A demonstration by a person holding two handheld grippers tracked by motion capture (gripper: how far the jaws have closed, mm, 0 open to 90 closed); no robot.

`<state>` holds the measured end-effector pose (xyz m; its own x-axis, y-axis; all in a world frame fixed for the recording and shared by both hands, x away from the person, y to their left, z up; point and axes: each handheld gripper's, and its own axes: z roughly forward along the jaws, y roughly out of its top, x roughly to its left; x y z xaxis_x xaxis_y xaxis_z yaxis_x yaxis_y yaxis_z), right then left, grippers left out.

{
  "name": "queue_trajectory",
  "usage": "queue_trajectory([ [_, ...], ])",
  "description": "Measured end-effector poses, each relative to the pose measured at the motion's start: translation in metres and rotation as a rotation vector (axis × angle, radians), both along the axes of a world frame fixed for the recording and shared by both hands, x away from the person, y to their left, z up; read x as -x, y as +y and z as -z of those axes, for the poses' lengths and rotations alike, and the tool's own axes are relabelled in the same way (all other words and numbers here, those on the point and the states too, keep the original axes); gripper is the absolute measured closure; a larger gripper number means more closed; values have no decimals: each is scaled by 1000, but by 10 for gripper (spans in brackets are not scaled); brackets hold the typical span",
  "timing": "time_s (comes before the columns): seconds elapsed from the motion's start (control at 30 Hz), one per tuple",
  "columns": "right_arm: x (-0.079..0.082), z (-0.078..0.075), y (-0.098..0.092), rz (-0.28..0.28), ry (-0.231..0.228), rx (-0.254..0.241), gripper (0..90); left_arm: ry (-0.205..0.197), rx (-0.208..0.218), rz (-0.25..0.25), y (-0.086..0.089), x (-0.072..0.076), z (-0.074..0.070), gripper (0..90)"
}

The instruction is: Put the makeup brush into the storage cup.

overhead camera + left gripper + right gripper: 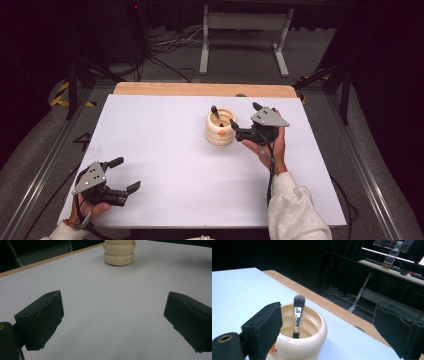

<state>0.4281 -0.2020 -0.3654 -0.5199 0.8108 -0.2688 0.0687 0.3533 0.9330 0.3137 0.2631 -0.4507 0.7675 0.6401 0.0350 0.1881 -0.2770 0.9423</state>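
Note:
A cream ribbed cup [220, 131] stands on the white table [165, 145], right of its middle and toward the far side. A make-up brush [216, 115] leans inside it, bristles up. My right gripper [245, 115] hovers just right of the cup, open, with nothing between its jaws. In the right gripper view the cup [312, 340] and brush [298, 312] sit close beside the left jaw of the right gripper [329, 315]. My left gripper [127, 174] rests near the front left corner, open and empty. From the left gripper [113, 305] the cup [120, 253] is far ahead.
A wooden strip [200, 89] runs along the table's far edge, with a white desk frame [245, 35] and cables on the floor behind it. A bottle [391, 256] stands on a far desk. Metal rails flank the table.

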Motion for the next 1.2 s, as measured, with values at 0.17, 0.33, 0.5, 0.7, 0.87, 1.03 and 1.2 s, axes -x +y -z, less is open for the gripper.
queue_trajectory([
  [0.17, 4, 2, -4, 8, -10, 28, 95, 5, -2, 4, -1, 0, 0, 38],
  [0.33, 8, 3, -9, 17, -13, 38, 95, 4, -7, 3, -1, -1, 1, 38],
  [0.5, 12, 3, -14, 23, -21, 45, 95, 9, -17, 8, -2, 0, 1, 38],
  [0.7, 17, 3, -17, 28, -27, 68, 94, 11, -17, 12, -3, 0, 1, 38],
  [0.87, 22, 5, -20, 30, -30, 77, 95, 12, -15, 15, -3, 0, 1, 38],
  [1.03, 28, 8, -23, 31, -33, 94, 95, 9, -17, 12, -3, 0, 1, 38],
  [1.2, 33, 9, -28, 30, -40, 87, 94, 6, -14, 11, -3, 0, 1, 38],
])
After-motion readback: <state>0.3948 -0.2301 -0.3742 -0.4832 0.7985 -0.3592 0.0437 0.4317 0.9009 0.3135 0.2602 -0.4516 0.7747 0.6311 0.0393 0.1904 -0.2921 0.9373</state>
